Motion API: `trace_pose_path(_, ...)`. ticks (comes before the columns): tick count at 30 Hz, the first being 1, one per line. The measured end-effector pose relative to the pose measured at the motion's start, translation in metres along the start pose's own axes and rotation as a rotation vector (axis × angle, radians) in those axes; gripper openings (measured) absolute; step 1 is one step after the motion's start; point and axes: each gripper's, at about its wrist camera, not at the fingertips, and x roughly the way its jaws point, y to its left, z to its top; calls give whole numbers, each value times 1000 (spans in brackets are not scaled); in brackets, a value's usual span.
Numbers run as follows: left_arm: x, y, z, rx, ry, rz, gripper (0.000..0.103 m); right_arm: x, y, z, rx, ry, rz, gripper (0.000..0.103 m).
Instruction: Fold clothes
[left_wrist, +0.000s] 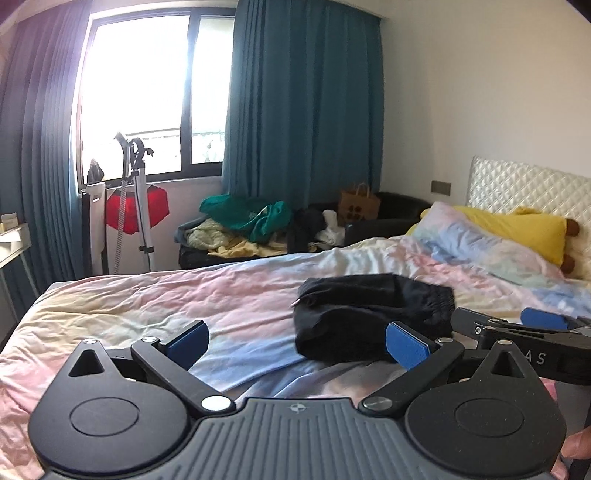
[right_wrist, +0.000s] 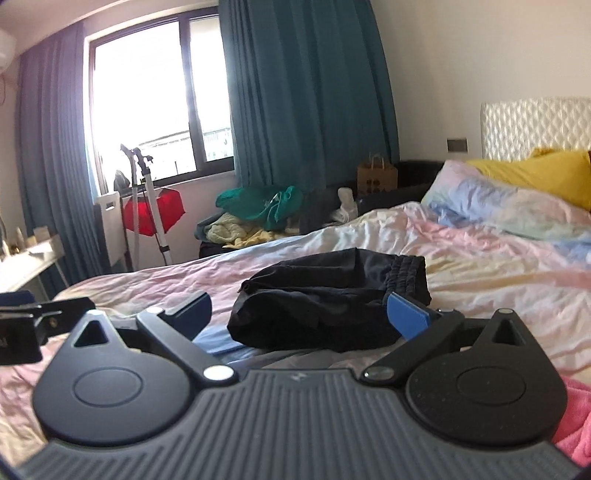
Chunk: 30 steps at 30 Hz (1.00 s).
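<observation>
A folded pair of black shorts (left_wrist: 373, 314) (right_wrist: 332, 302) with an elastic waistband lies on the pastel bed cover (left_wrist: 184, 306) (right_wrist: 480, 266). My left gripper (left_wrist: 295, 339) is open above the cover, nothing between its blue pads; the shorts sit just ahead of its right finger. My right gripper (right_wrist: 299, 314) is open wide and empty, with the shorts lying just beyond its fingers. Each gripper shows at the edge of the other's view, the right gripper (left_wrist: 532, 325) on the right side, the left gripper (right_wrist: 22, 317) on the left side.
Pillows (left_wrist: 487, 236) and a yellow cushion (right_wrist: 535, 173) lie by the quilted headboard (left_wrist: 524, 184). A heap of clothes (left_wrist: 243, 225) and a paper bag (right_wrist: 376, 177) sit beyond the bed. A stand (left_wrist: 136, 192) is by the window; a pink cloth (right_wrist: 576, 417) lies near right.
</observation>
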Motion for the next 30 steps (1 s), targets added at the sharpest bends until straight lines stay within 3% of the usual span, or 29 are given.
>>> trace_pose_path(11,26,22,-12,-35,35,22,103,30,-7,-18,70,90,-11,103)
trace_pose_path(30,36,16,-19,-17,73,11,103,28,10,-19,-22,76,-32,103)
